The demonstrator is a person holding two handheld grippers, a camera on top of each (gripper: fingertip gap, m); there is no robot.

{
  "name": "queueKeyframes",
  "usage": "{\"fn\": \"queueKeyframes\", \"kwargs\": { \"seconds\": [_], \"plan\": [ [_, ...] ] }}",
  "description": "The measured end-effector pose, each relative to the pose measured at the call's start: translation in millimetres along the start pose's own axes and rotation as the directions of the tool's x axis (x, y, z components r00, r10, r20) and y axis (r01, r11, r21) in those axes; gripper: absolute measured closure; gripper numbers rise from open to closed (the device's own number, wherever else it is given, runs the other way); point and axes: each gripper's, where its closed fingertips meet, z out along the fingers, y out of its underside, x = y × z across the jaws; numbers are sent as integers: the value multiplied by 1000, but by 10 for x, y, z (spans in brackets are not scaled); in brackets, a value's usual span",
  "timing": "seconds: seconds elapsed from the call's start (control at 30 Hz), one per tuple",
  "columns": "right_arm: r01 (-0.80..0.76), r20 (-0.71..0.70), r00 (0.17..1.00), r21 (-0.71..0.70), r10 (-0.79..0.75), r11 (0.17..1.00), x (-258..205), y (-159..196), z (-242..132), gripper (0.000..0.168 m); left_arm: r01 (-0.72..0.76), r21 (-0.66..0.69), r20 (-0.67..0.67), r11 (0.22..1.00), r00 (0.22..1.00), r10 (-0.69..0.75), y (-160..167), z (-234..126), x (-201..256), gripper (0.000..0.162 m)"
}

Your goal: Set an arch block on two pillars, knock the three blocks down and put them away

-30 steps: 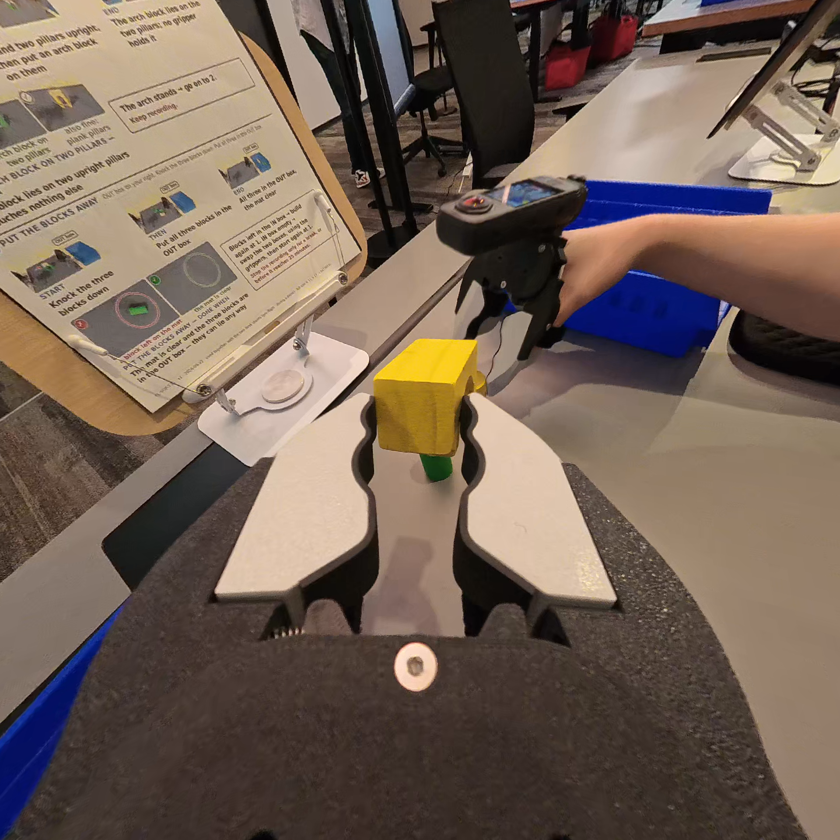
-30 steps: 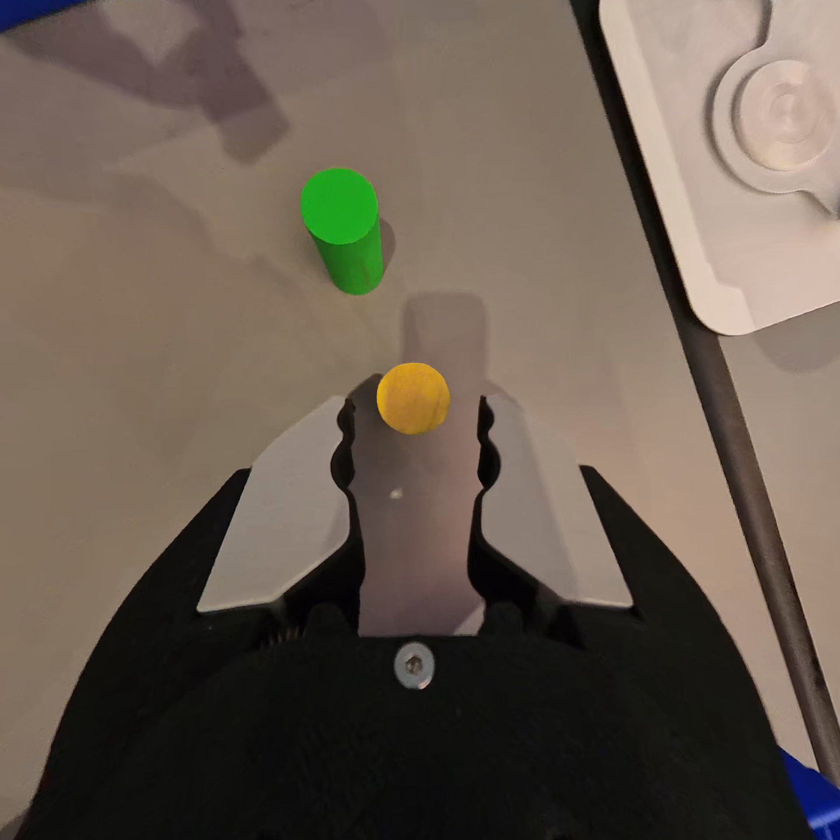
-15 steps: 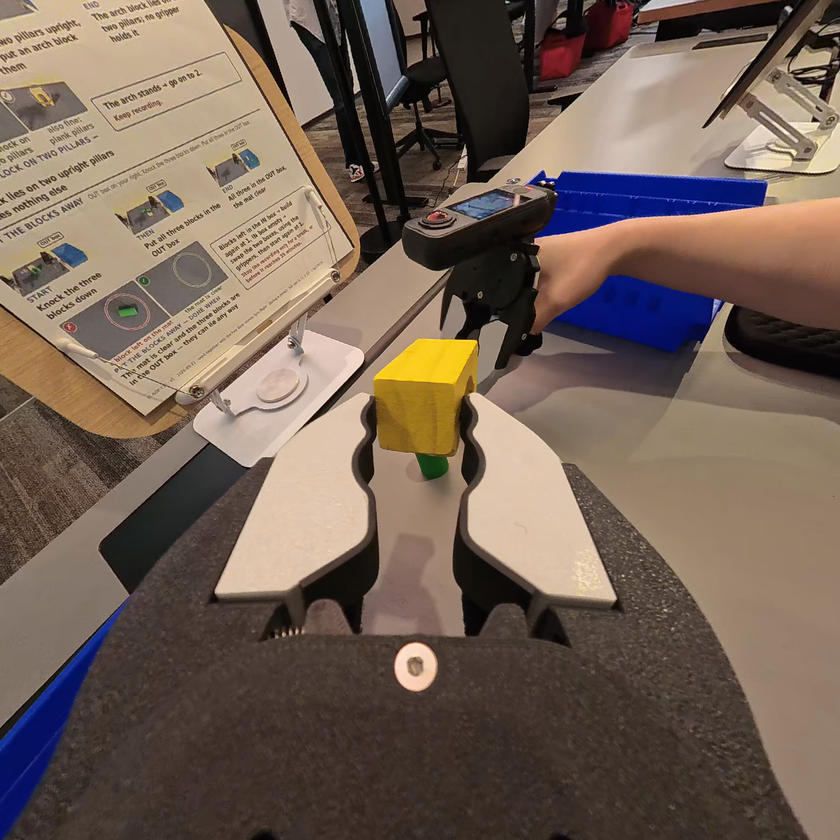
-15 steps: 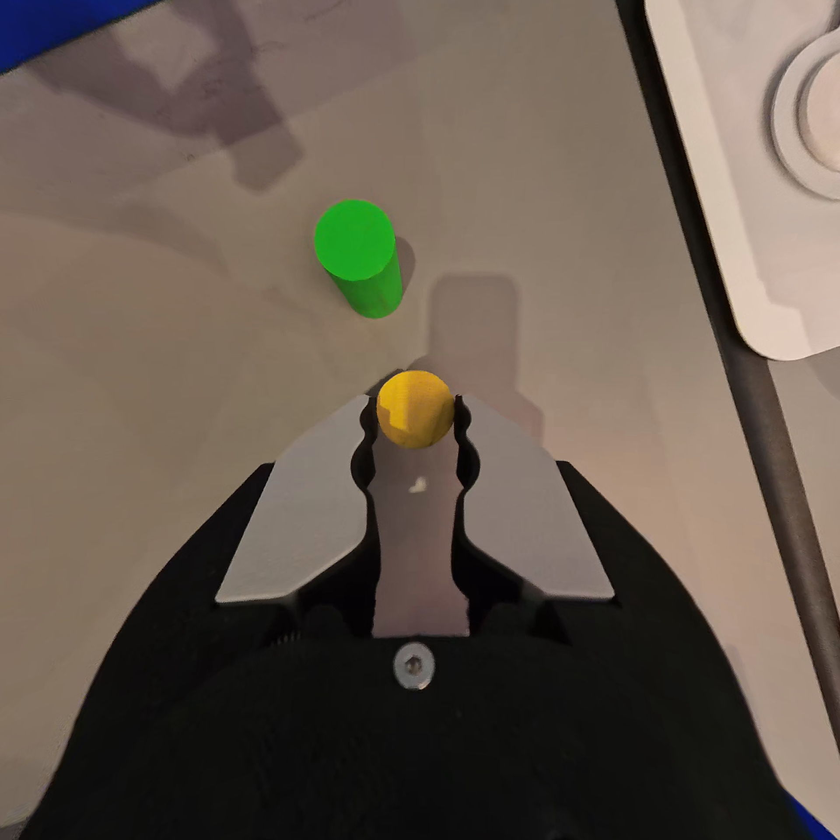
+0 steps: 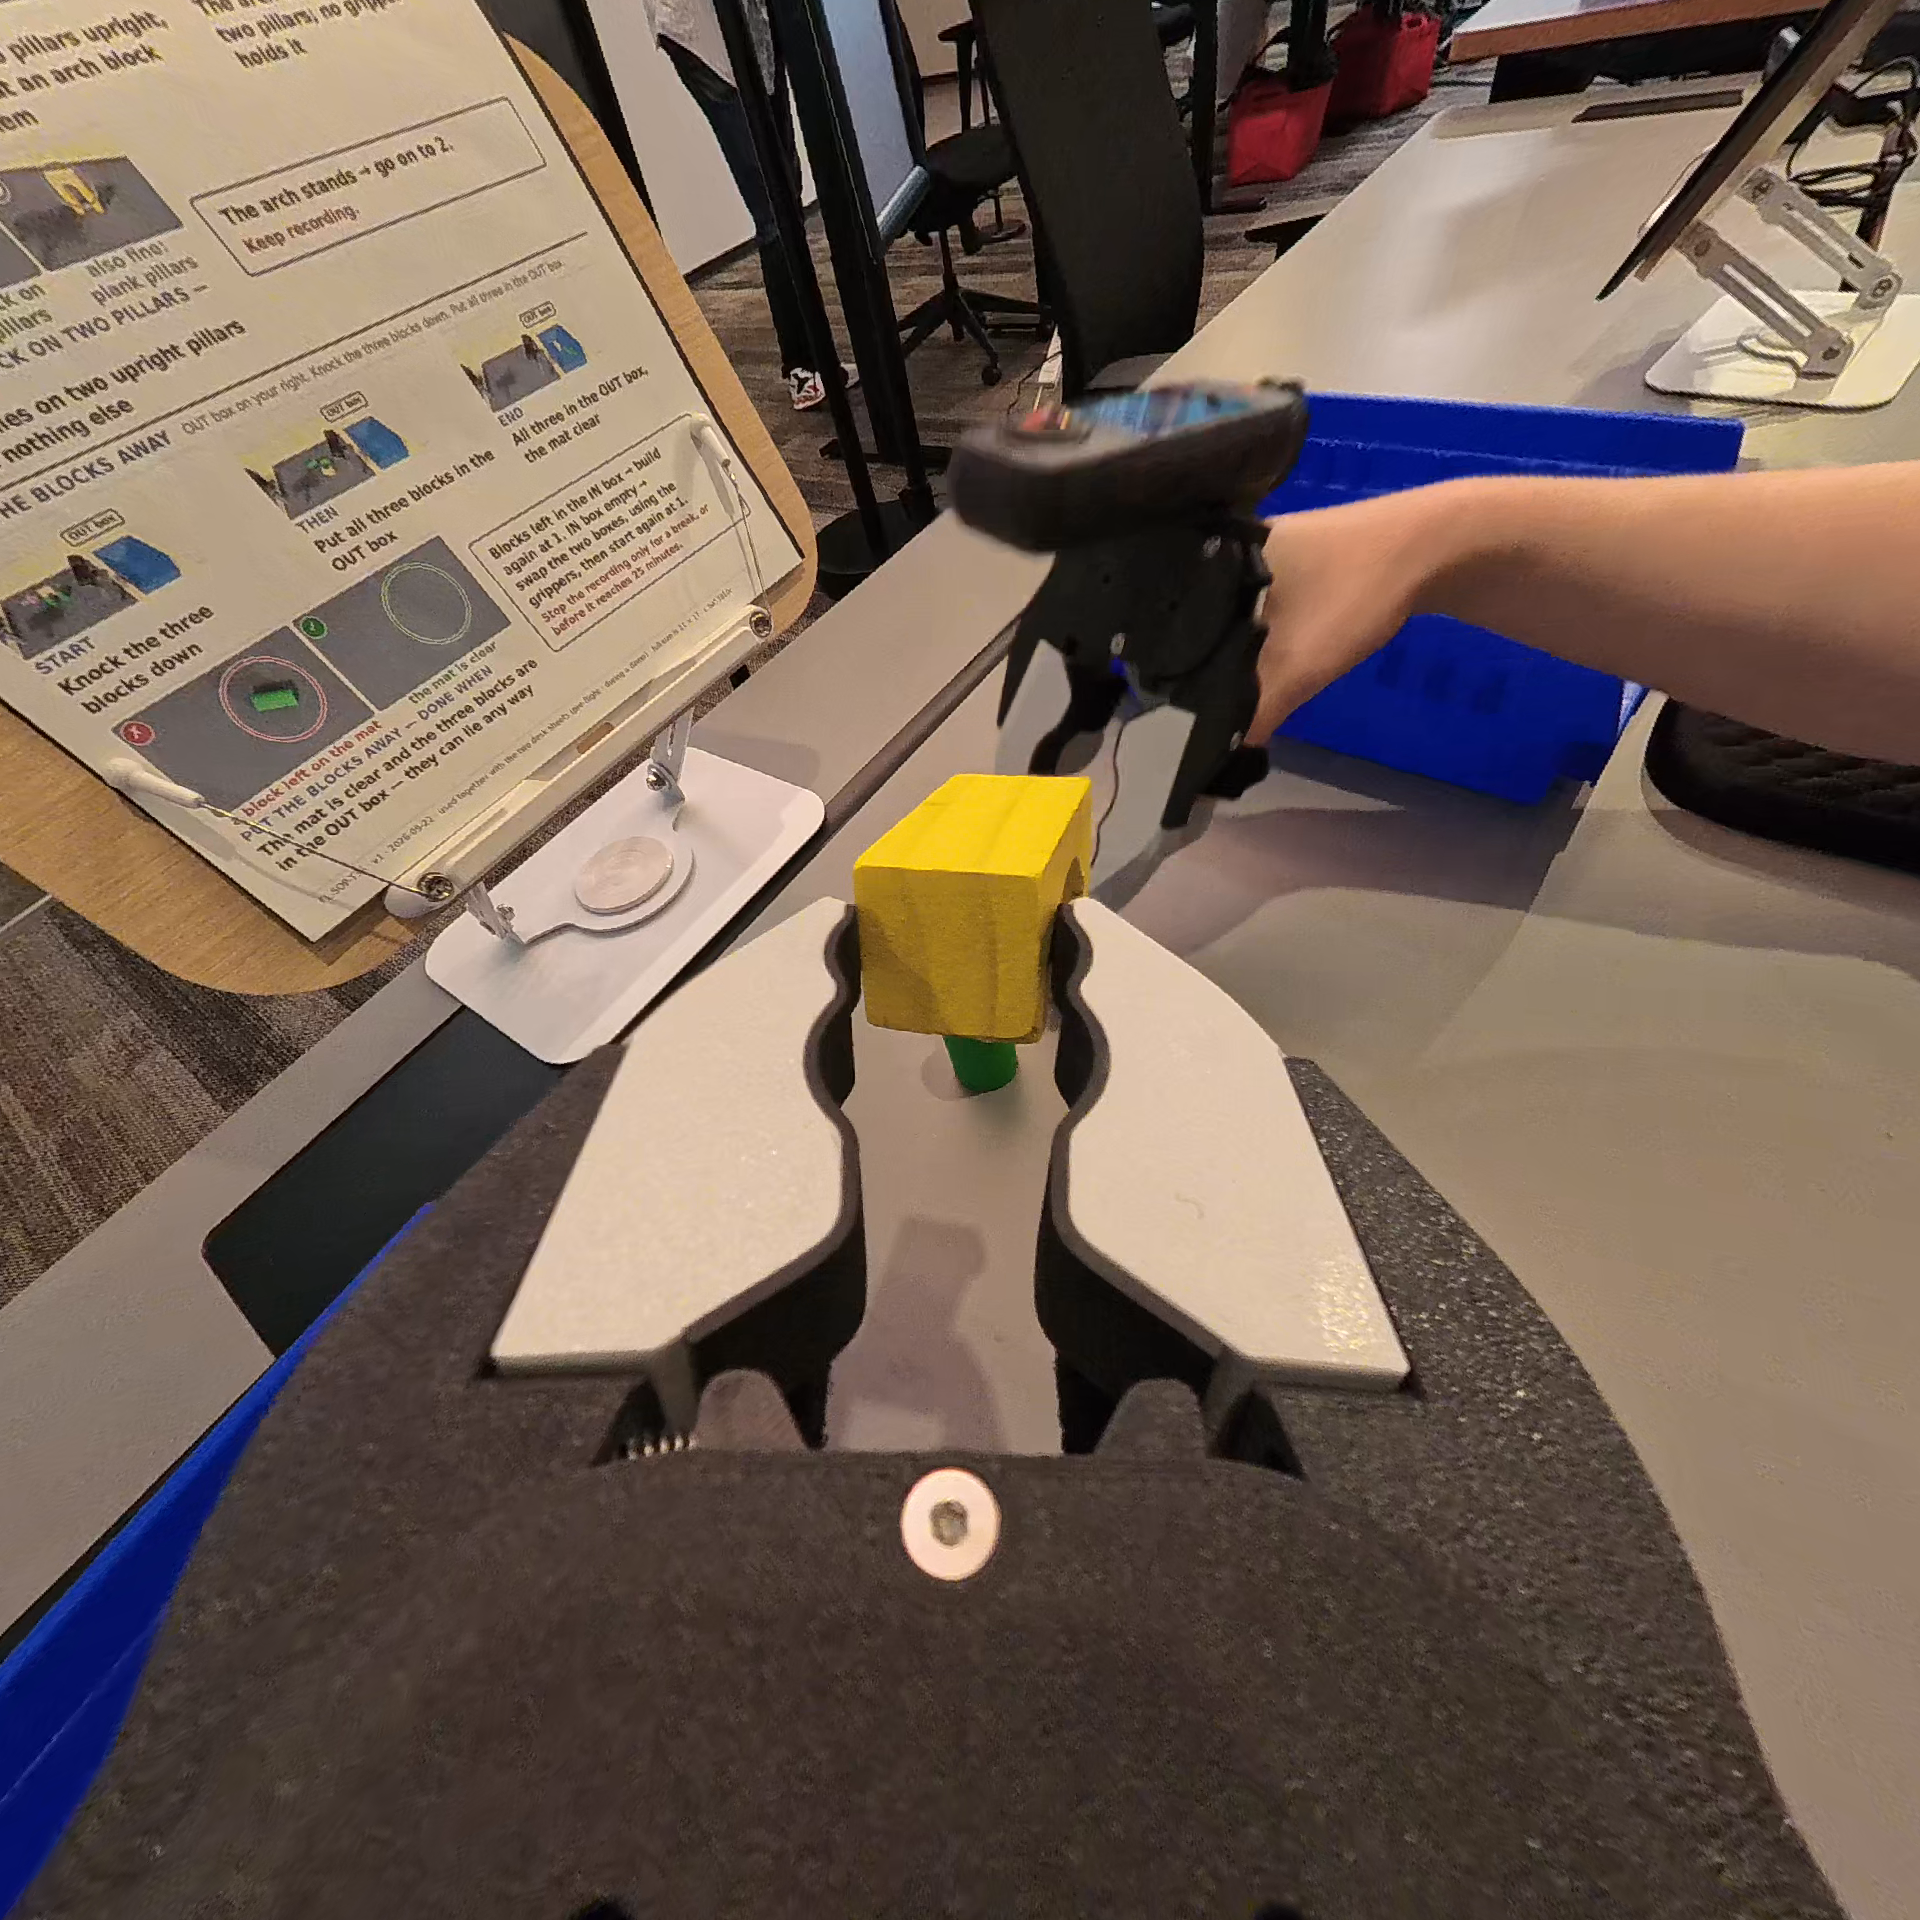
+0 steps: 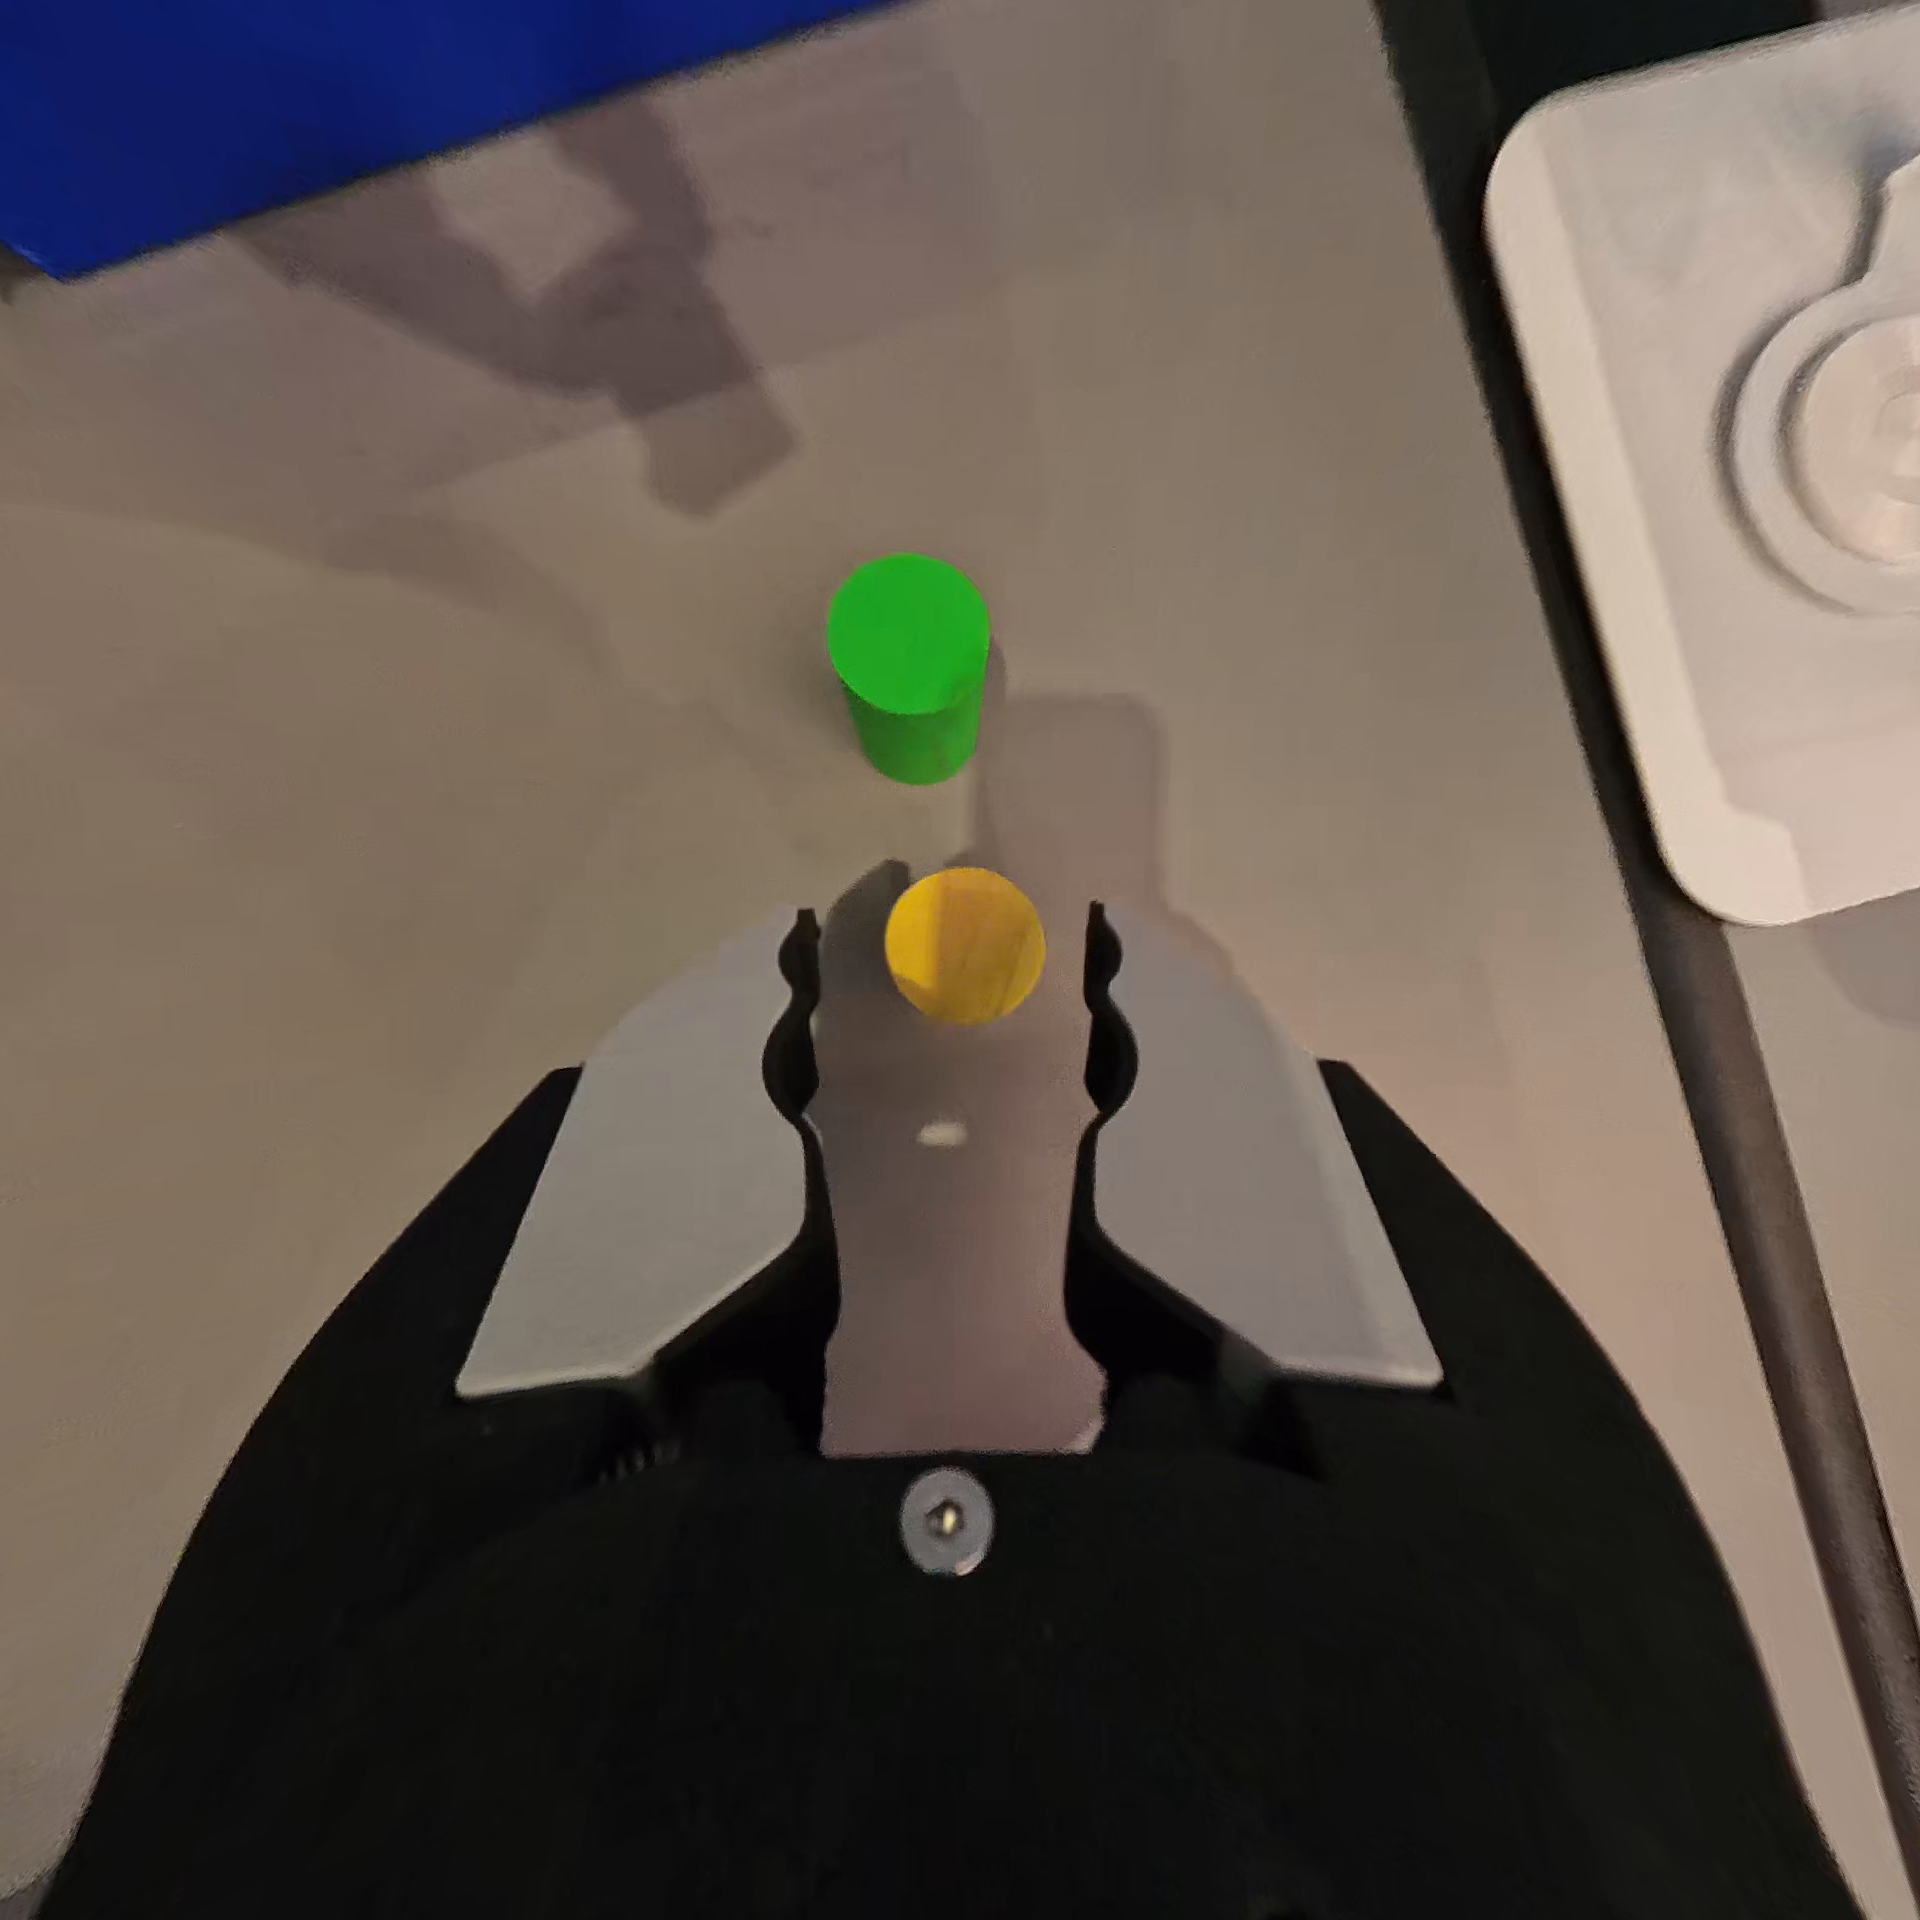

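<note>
Only readable stuff is on the big printed instruction sheet [image 5: 312,436] clipped to the wooden board [image 5: 727,343] on a white stand [image 5: 623,914], left wrist view: headings, captions and small photos, mostly black print with some red. The right gripper's [image 5: 1101,769] little screen [image 5: 1153,410] is too blurred. Right wrist view has no writing.

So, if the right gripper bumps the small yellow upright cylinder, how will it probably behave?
The small yellow upright cylinder stands on one flat round end between the open right gripper, so a side nudge would probably tip it. Once down, its round body would likely roll on the smooth grey table. It looks rigid, probably painted wood.
</note>
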Motion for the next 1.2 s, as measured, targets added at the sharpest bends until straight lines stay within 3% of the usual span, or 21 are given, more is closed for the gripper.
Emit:
{"fn": "queueKeyframes", "kwargs": {
  "seconds": [0.23,0.33,0.43,0.57,0.63,0.73,0.8,0.9,1.0,1.2],
  "plan": [
    [170,79,972,406,-220,898,-637,-917,-952,116,-8,-30,-46,1000,999,7,67,134,112,127],
    [265,77,942,425,-326,866,-895,-1136,-1065,116,-30,-48,-46,998,999,28,91,190,167,127],
    [323,60,927,374,-370,869,-941,-1207,-945,116,-52,-56,-63,997,997,48,84,207,251,127],
    [298,113,927,362,-358,883,-950,-1224,-841,118,-80,-57,-79,995,994,75,70,212,322,127],
    [262,176,920,390,-351,883,-1000,-1223,-864,134,-85,-40,-87,996,993,81,48,208,340,127],
    [222,203,923,415,-327,883,-972,-1236,-916,134,-69,13,-48,998,996,69,-27,177,276,121],
    [212,158,946,358,-283,909,-770,-1167,-883,135,-60,6,16,998,998,60,-29,120,142,101],
    [130,71,988,131,-140,983,-304,-841,-644,135,-24,-7,9,1000,1000,24,-6,26,71,102],
    [91,41,995,-47,-89,995,-107,-516,-395,134,-13,-4,25,1000,1000,13,-9,-36,0,106],
    [129,4,992,-135,-130,982,-44,-335,-137,134,-17,-32,27,999,999,17,45,-33,-22,108]
  ]
}}
